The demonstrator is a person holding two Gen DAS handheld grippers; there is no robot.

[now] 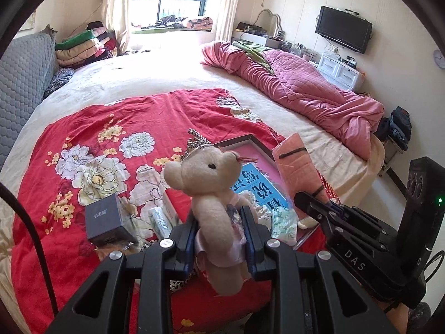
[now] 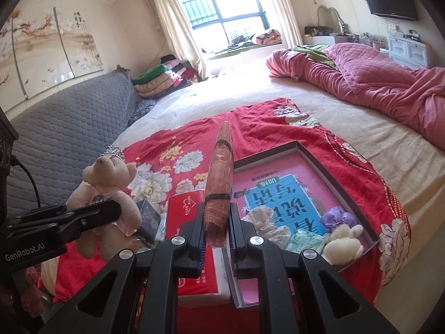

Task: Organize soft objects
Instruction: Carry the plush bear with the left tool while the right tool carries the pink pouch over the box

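Observation:
My left gripper (image 1: 221,224) is shut on a beige teddy bear (image 1: 207,179) with a silver tiara and pink dress, held above the red floral cloth (image 1: 91,144); the bear also shows in the right wrist view (image 2: 107,183). My right gripper (image 2: 217,222) is shut on a flat orange-pink soft pack (image 2: 219,178) bound with black bands, held upright; it also shows in the left wrist view (image 1: 296,164). Below lies a shallow open box (image 2: 333,172) with a pink-and-blue sheet, holding a purple pouch (image 2: 338,217), a white plush (image 2: 343,246) and lace sachets (image 2: 260,215).
On the cloth lie a grey box (image 1: 107,220), a red box (image 2: 189,239) and a green-patterned packet (image 1: 161,221). A pink quilt (image 1: 300,89) is heaped on the bed's right. A grey headboard (image 2: 64,130) and stacked blankets (image 1: 83,46) stand left.

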